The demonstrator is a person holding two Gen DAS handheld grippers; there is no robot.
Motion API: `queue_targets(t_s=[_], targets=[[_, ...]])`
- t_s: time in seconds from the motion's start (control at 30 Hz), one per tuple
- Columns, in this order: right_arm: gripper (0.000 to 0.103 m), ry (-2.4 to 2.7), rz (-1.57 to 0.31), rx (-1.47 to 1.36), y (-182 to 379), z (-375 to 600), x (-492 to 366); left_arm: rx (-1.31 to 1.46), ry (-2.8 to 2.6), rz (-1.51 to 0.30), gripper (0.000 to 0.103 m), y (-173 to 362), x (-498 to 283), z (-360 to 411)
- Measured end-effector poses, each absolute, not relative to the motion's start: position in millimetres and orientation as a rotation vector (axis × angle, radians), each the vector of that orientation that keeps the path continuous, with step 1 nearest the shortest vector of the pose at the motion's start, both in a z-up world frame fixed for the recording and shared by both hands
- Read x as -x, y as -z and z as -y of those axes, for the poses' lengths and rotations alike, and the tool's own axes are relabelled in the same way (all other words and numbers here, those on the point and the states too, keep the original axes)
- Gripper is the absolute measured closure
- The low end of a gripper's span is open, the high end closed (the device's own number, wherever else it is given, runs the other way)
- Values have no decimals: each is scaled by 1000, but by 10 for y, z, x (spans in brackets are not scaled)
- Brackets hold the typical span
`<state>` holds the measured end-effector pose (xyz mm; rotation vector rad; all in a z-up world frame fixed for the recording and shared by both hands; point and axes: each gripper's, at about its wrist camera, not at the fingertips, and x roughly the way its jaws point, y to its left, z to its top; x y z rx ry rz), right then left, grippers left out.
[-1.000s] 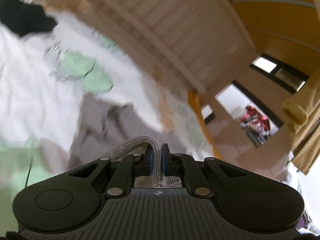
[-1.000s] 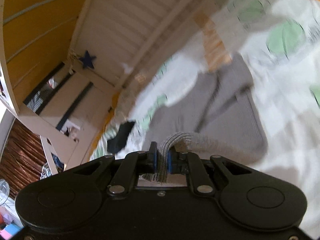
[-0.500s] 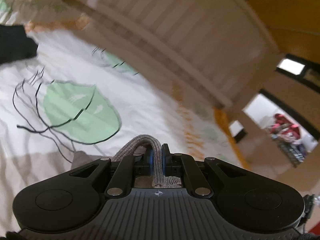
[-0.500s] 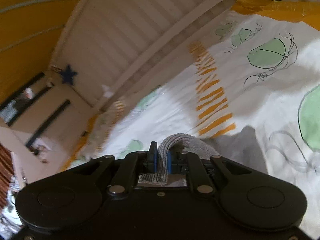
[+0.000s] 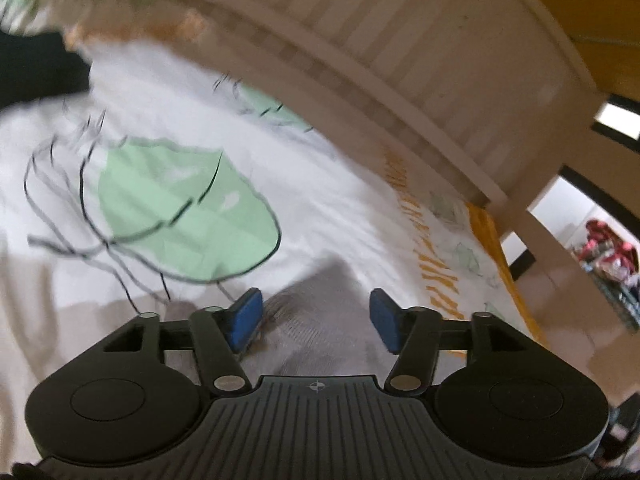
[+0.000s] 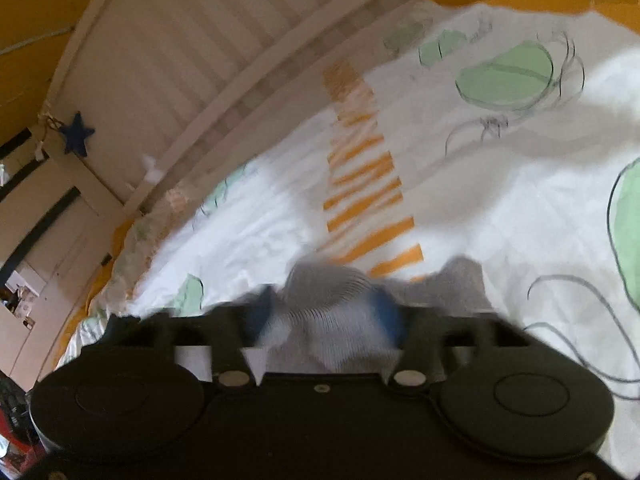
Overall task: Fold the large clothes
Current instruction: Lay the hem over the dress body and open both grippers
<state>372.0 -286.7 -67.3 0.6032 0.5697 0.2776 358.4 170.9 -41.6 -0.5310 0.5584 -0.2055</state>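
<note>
Looking through the left view first, I see my left claw (image 5: 316, 320) with its jaws just opened wide. The grey knit (image 5: 320, 316) lies loose between the blue pads (image 5: 246, 318), and neither pad presses on it. It rests on the bed sheet (image 5: 352, 216), close to the wooden headboard (image 5: 400, 52). I think the risk here is a snag. If I pull back with a loop of knit caught on a pad, the folded edge will drag along and the fold will open up.

In the right view, my right claw (image 6: 326, 320) has also just opened its jaws. The picture is blurry, but the grey knit (image 6: 332, 292) sits in the gap and looks let go, lying on the sheet (image 6: 500, 208) beside the orange stripes (image 6: 368, 200). The same trouble could happen here. Also, if one side slides and the other stays, the edge may end up crooked. The soft sheet could bunch under it too, and then the fold would look lumpy.
</note>
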Motion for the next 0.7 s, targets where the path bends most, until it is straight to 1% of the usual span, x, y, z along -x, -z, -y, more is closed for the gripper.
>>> queue_targets(t_s=[0.07,0.13,0.17,0.27,0.33,0.5,0.57,0.7], targets=[[29,-273,-545,-564,579,2848,-3638,481,217,-541,40,308,-3500,-1645],[29,-287,-530,-513,479,2786,-3552,412,237,-536,33,218,-3393,-1522],[29,-295,-525,-474,429,2722,-3493,373,243,-542,31,194,-3341,-1450],[29,-314,-530,-343,335,2445,-3338,241,265,-579,31,225,-3215,-1179],[29,-326,-552,-242,338,2217,-3243,150,268,-613,31,340,-3140,-1016],[29,-288,-639,-1,638,1802,-3155,43,215,-735,30,804,-3097,-924],[29,-257,-690,66,820,1749,-3177,37,218,-722,25,933,-3061,-971],[27,-247,-665,93,923,1738,-3146,50,215,-700,21,1003,-3030,-1007]])
